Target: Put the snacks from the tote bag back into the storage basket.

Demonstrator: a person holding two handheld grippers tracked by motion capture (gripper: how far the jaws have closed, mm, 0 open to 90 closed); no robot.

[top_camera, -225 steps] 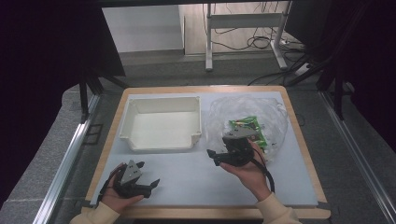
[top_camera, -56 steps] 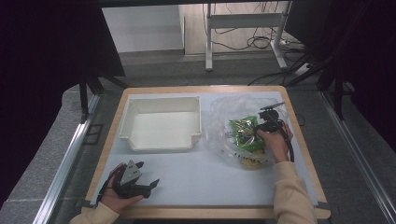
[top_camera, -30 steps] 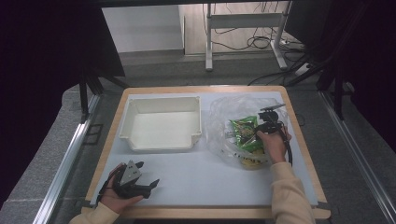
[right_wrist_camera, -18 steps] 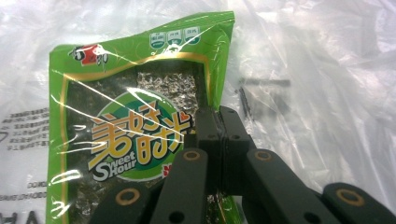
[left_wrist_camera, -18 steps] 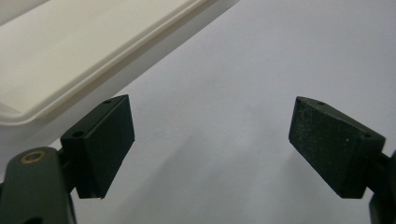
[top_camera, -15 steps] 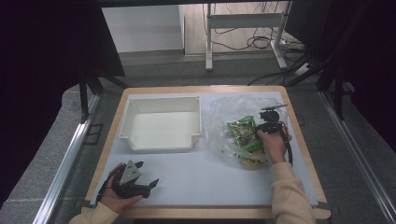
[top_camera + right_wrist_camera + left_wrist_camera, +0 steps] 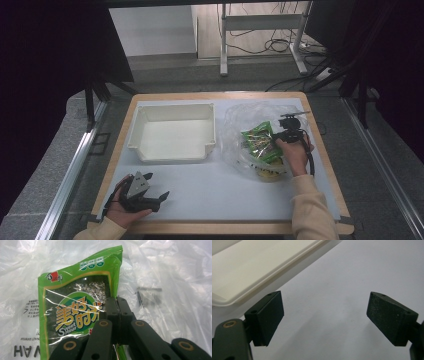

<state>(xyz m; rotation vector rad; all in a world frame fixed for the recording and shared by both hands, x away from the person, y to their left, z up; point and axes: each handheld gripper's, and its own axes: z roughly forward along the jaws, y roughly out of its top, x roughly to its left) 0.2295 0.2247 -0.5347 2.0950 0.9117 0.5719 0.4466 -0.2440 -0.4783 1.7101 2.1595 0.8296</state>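
**Seaweed packet pinched at its edge, on the plastic bag**

Your right gripper [image 7: 117, 305] is clenched on the right-hand edge of the green seaweed snack packet [image 7: 75, 312], jaws pressed together with the film of the packet nipped between them. In the high view that same right gripper [image 7: 280, 137] sits at the right side of the table [image 7: 220, 192], over the crumpled clear plastic bag [image 7: 240, 117] on which the packet [image 7: 257, 142] lies. Just beneath the packet and towards you there is a yellowish round thing [image 7: 267, 175] inside or under the bag; what it is cannot be made out.

Expect the packet to be very light and floppy: thin glossy film with brittle sheets inside. It will likely droop and swing from an edge grip, and the slick film could slip out of the pads. The sealed margin is the best place to hold it, since a squeeze across the middle may crush the contents. Watch that the bag's loose film is not caught in the pinch too, or it may come up with the packet.

Your left gripper [image 7: 150, 200] rests near the front left corner, jaws spread wide with nothing between them, close to the empty white tray [image 7: 172, 152].
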